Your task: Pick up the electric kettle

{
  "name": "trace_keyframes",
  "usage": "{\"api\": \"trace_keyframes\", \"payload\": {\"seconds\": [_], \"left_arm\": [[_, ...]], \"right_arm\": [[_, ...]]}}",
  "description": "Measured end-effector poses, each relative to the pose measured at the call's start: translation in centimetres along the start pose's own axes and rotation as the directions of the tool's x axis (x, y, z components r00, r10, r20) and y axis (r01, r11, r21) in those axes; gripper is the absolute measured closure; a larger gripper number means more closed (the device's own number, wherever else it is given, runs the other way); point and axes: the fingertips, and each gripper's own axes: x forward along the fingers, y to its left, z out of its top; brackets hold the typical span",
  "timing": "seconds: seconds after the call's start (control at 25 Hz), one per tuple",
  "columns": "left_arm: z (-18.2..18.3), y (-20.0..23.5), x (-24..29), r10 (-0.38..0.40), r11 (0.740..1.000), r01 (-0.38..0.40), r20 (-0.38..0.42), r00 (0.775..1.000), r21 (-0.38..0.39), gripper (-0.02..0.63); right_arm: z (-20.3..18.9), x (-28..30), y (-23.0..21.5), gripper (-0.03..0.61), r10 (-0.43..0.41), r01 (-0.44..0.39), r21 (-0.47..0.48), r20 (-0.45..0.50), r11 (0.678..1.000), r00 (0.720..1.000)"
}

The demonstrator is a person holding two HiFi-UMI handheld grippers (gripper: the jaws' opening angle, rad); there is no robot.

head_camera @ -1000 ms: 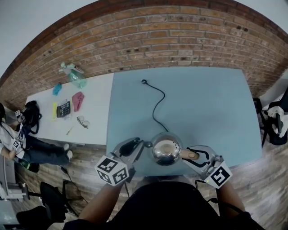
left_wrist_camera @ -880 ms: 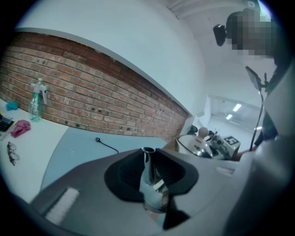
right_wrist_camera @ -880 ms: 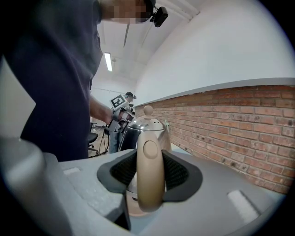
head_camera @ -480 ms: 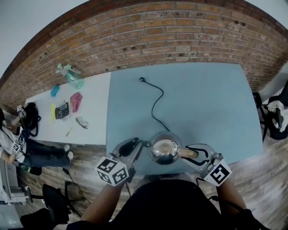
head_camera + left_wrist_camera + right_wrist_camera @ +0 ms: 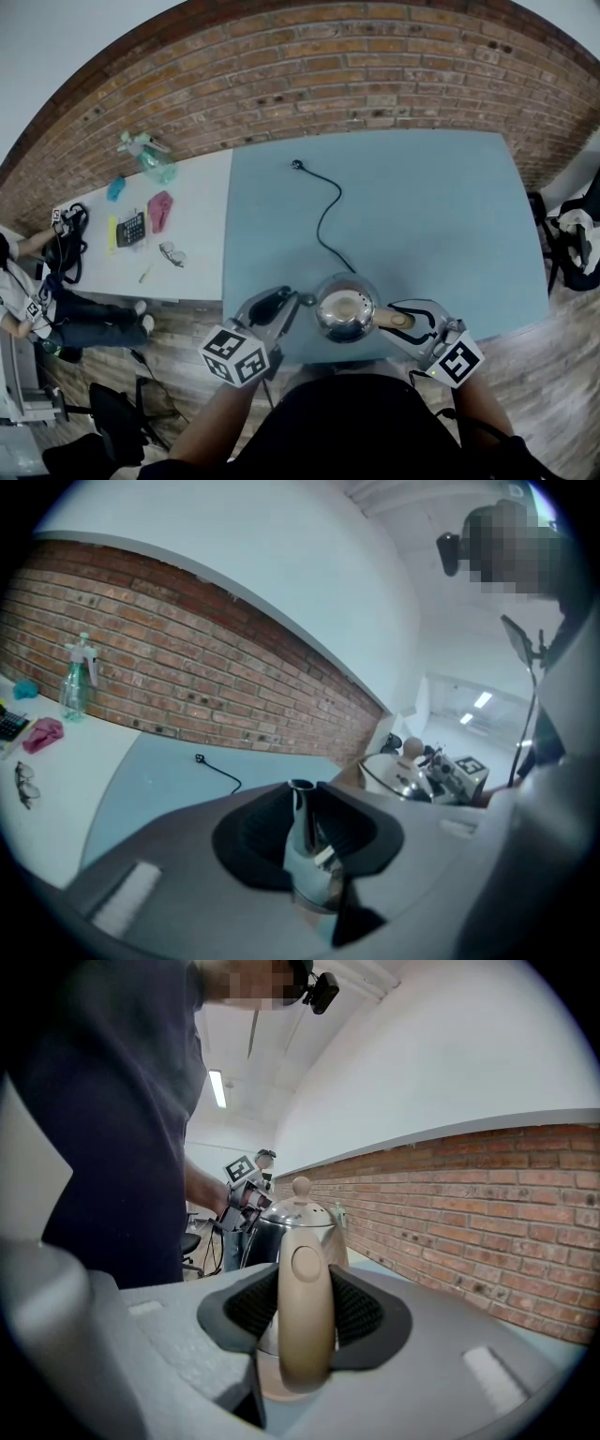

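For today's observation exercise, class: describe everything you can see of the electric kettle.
The electric kettle is shiny steel, round-bodied, with a domed lid, beige knob, beige handle and slim spout. It stands upright at the near edge of the blue table. The right tool grips its handle, the left tool its spout.

Blue counter (image 5: 441, 225) is mostly bare, just a black cord (image 5: 323, 225) snaking from 11 o'clock down to the kettle (image 5: 345, 314) at the 6 o'clock edge. White counter (image 5: 202, 225) sits right beside it at 9 o'clock, with a spray bottle (image 5: 155, 161), calculator (image 5: 132, 228), pink cloth (image 5: 161, 210) and glasses (image 5: 172, 254).
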Motion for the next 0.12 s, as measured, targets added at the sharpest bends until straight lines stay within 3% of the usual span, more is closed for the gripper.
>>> {"api": "trace_keyframes", "payload": {"seconds": [0.12], "left_arm": [[-0.07, -0.08, -0.13, 0.001, 1.000, -0.001, 0.001, 1.000, 0.000, 0.531]], "right_arm": [[0.02, -0.03, 0.13, 0.420, -0.002, 0.002, -0.002, 0.000, 1.000, 1.000]]}}
